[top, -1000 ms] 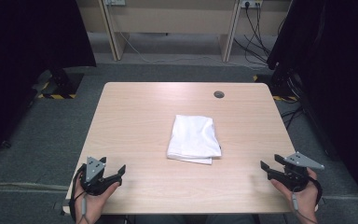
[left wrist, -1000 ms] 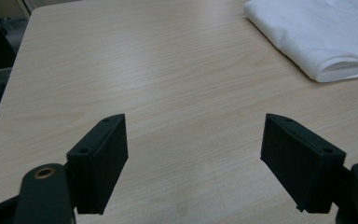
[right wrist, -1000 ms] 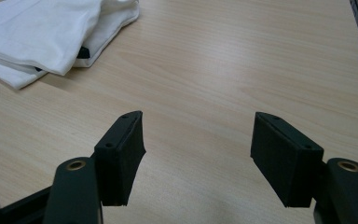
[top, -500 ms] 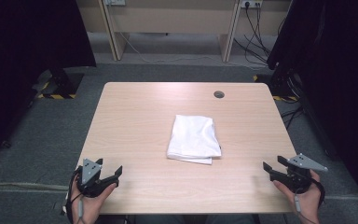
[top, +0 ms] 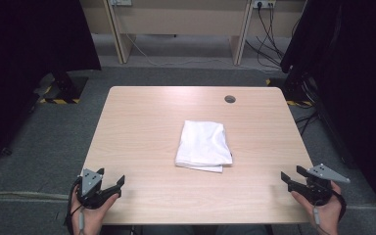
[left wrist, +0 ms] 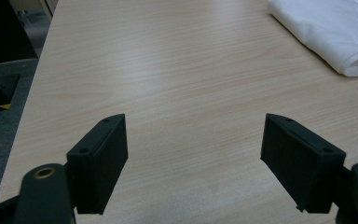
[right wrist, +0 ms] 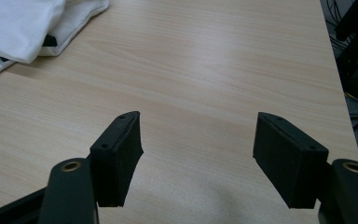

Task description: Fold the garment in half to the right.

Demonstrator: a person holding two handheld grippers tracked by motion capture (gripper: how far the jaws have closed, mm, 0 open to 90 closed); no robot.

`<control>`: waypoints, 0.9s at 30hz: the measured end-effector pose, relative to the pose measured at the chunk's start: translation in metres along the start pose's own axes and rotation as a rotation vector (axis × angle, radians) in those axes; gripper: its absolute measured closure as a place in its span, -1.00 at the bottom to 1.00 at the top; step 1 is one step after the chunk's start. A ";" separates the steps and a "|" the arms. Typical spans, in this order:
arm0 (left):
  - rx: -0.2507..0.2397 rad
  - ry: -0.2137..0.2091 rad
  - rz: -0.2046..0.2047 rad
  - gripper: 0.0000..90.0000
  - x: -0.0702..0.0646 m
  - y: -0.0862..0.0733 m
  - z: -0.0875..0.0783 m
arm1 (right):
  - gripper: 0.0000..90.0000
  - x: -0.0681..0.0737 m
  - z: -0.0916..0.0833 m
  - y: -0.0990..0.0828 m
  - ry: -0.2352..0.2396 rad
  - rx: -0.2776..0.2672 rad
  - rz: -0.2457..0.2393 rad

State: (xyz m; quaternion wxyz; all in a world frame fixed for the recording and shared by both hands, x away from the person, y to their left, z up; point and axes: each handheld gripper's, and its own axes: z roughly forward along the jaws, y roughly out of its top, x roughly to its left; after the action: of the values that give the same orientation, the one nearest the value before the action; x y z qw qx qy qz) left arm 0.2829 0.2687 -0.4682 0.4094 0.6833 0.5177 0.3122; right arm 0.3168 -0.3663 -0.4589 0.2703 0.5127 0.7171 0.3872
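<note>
A folded white cloth (top: 203, 145) lies flat near the middle of the light wooden table (top: 142, 127). My left gripper (top: 113, 183) hovers at the table's near left corner, open and holding nothing, well left of the cloth. My right gripper (top: 291, 175) is at the near right corner, also open and holding nothing. In the left gripper view the jaws of my left gripper (left wrist: 193, 147) stand wide apart over bare wood, with the cloth (left wrist: 328, 30) at the upper right. In the right gripper view my right gripper (right wrist: 196, 147) faces bare wood, the cloth (right wrist: 25, 25) at the upper left.
A small round cable hole (top: 230, 99) sits near the table's far right. Grey carpet surrounds the table. Dark curtains hang at both sides, and cables (top: 269, 29) trail on the floor behind, by wooden furniture legs (top: 122, 34).
Both grippers have drawn back slightly toward the table's near edge, the left one a little to the left. The cloth has not moved.
</note>
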 end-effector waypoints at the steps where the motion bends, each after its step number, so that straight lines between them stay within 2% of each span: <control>1: 0.000 0.000 0.000 -0.50 0.000 0.000 0.000 | -0.28 0.000 0.000 0.000 0.000 0.000 0.000; 6: -0.002 0.003 -0.003 -0.50 0.002 0.000 0.001 | -0.30 -0.004 0.000 -0.004 -0.015 -0.003 0.020; 10: -0.017 0.014 -0.026 -0.50 0.006 -0.001 0.000 | -0.31 -0.007 -0.002 -0.006 -0.024 -0.006 0.033; 27: -0.012 0.020 -0.025 -0.51 0.007 -0.003 0.005 | -0.33 -0.015 -0.004 -0.010 -0.057 -0.013 0.059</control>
State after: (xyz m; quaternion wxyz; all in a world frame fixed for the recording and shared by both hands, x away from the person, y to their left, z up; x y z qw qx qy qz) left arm 0.2875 0.2752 -0.4732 0.4121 0.6711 0.5284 0.3171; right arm 0.3134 -0.3829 -0.4654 0.2822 0.5426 0.6912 0.3849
